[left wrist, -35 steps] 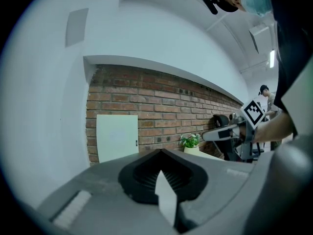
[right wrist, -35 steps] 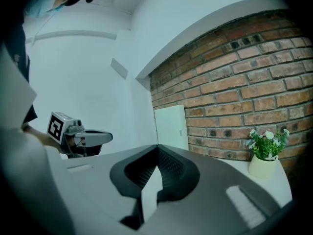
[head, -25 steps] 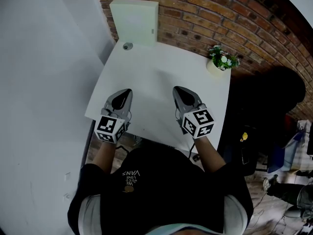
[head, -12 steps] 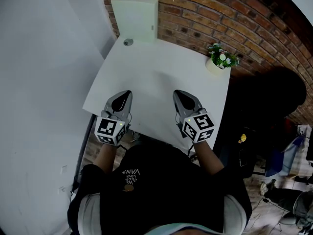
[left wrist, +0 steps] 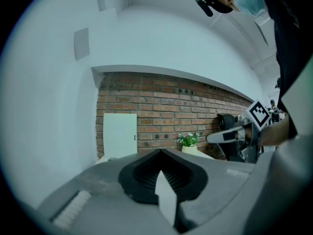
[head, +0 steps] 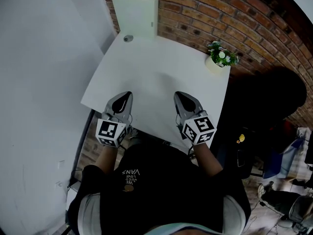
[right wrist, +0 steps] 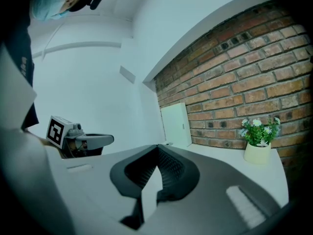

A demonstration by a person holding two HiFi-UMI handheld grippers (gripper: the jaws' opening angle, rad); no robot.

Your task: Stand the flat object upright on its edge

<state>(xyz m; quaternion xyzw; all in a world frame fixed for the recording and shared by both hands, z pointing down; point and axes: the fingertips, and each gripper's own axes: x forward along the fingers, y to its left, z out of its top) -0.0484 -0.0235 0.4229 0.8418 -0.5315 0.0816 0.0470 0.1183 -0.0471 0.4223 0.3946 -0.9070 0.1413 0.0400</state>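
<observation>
White worktop (head: 156, 72) carries a pale flat board (head: 135, 14) at its 11 o'clock end, standing upright against the brick wall (head: 205, 13). A potted plant (head: 219, 60) sits at 2 o'clock. The left tool (head: 127, 97) at 7 o'clock and the right tool (head: 178, 97) at 5 o'clock both have their jaws pressed together, holding nothing.

We look steeply down from the head, high above the white rectangular tabletop (head: 161, 67). Both gripper views sit low, close behind their own jaws, facing across it to the red brick wall (head: 205, 13); all three share that wall, the pale flat panel (head: 135, 13) and the small potted green plant (head: 221, 58).
</observation>
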